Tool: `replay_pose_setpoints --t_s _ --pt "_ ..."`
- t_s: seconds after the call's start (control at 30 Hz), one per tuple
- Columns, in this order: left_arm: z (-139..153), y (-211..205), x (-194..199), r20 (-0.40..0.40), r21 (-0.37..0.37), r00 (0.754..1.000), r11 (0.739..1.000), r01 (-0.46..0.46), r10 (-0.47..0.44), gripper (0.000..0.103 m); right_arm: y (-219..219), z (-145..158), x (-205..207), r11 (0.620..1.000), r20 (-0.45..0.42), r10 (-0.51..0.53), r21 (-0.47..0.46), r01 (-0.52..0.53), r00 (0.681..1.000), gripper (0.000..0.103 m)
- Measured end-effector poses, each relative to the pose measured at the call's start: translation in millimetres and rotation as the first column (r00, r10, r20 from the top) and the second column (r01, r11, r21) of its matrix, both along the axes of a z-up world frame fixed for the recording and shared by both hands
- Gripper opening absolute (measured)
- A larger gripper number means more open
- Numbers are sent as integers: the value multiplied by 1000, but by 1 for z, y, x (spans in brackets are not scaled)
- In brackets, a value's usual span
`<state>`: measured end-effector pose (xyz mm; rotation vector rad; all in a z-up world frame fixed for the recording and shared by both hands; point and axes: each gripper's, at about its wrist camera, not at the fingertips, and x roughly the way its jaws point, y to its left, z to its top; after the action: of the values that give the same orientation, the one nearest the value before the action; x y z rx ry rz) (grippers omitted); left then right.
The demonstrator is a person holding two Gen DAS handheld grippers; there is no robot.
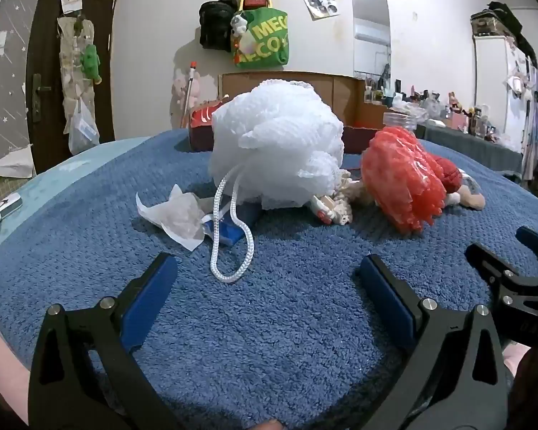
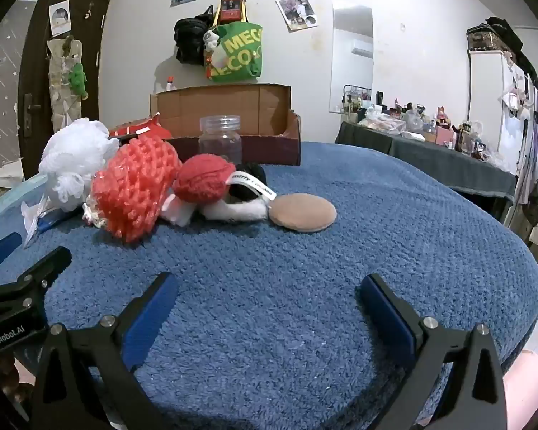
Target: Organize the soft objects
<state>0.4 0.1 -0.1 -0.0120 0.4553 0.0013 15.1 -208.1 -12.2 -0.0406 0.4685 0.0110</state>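
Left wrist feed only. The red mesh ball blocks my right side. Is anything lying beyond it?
Observer: Yes, a flat tan round pad lies on the blue towel, apart from the pile.
Operator: Is the jar loaded?
Observer: No, it looks empty and stands upright.
Operator: What about the right tool?
Observer: Open, with only towel between its fingers.

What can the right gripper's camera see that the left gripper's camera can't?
Only the right wrist view shows the round tan pad and the whole open cardboard box. Only the left wrist view shows the white cord loop and crumpled paper. Both show the white mesh puff, the red mesh sponge, the clear jar and the blue towel.
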Motion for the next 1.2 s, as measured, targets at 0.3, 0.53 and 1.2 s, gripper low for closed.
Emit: replay_pose_setpoints --t_s 0.3,0.53,1.2 --pt "0 0 0 2 2 1000 1000 0 0 103 0 0 0 1000 -1 0 -5 0 1000 103" --pt "0 0 0 0 1 1000 1000 0 0 103 1 0 0 1000 -2 0 -6 0 1000 103" --pt "0 0 0 -4 1 1000 1000 0 0 103 1 0 1 1000 -6 0 -9 0 1000 103"
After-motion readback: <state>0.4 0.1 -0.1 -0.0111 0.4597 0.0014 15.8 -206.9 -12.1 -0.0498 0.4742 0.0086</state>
